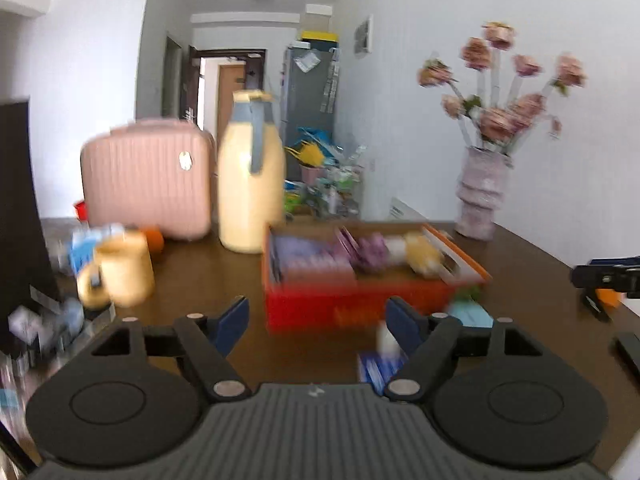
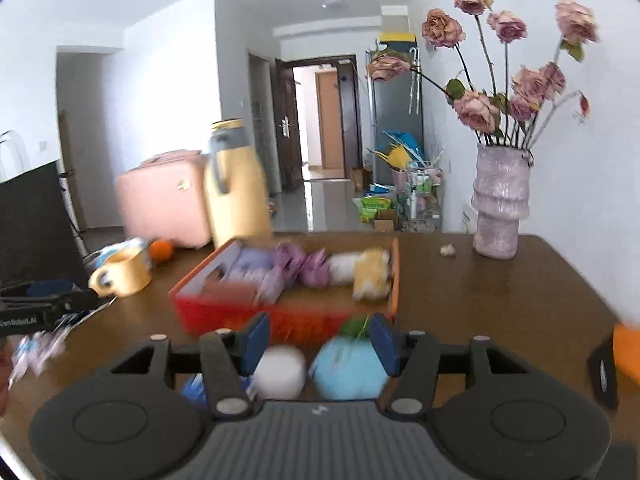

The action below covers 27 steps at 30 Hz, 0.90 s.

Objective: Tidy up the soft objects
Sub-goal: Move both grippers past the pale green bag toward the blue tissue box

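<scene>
On the tabletop [image 2: 500, 292] stood one orange basket [image 2: 224, 312], one pink suitcase [image 1: 148, 180], one yellow flask [image 1: 250, 184], one yellow mug [image 1: 126, 270], one orange fruit [image 2: 161, 249] and one vase [image 2: 500, 204] of roses. Two purple soft toys [image 2: 304, 266] lay in the basket.

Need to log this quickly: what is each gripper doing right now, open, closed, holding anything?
Left gripper: open, holding nothing.
Right gripper: open, holding nothing.

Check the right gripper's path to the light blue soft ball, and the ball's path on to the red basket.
Nothing visible blocks either. The right gripper is open, and the light blue ball lies just beyond its fingertips, beside a white ball. The red basket stands directly behind them; its near wall must be cleared.
</scene>
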Motion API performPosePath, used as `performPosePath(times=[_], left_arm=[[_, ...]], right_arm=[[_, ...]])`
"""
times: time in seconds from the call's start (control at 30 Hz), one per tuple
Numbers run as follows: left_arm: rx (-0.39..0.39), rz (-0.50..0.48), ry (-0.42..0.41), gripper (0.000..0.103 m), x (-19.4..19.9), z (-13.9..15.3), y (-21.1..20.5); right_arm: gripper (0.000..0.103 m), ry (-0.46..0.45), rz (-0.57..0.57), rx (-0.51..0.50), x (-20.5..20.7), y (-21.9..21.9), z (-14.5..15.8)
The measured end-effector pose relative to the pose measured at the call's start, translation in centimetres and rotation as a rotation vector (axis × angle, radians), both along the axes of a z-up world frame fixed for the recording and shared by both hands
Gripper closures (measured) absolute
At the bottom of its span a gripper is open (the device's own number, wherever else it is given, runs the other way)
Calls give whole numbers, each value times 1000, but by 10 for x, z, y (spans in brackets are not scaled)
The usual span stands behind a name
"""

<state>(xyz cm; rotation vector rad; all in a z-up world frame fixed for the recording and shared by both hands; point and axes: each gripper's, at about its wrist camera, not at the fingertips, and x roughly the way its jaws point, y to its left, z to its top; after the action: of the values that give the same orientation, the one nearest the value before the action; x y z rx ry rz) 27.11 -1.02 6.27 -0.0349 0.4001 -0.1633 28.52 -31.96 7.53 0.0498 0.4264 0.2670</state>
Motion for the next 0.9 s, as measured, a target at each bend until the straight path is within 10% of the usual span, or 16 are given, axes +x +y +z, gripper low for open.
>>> performPosePath(times=[0.23, 0.43, 0.6, 0.9], left_arm=[[44, -21, 80, 26, -68, -52, -10], [36, -37, 90, 24, -61, -56, -15], [28, -63, 125, 24, -57, -65, -17], [28, -143, 159, 24, -24, -77, -47]], right_arm=[[46, 54, 7, 104, -94, 3, -67], [47, 91, 26, 81, -105, 13, -78], [69, 124, 106, 61, -100, 25, -82], [67, 164, 61, 66, -68, 20, -101]])
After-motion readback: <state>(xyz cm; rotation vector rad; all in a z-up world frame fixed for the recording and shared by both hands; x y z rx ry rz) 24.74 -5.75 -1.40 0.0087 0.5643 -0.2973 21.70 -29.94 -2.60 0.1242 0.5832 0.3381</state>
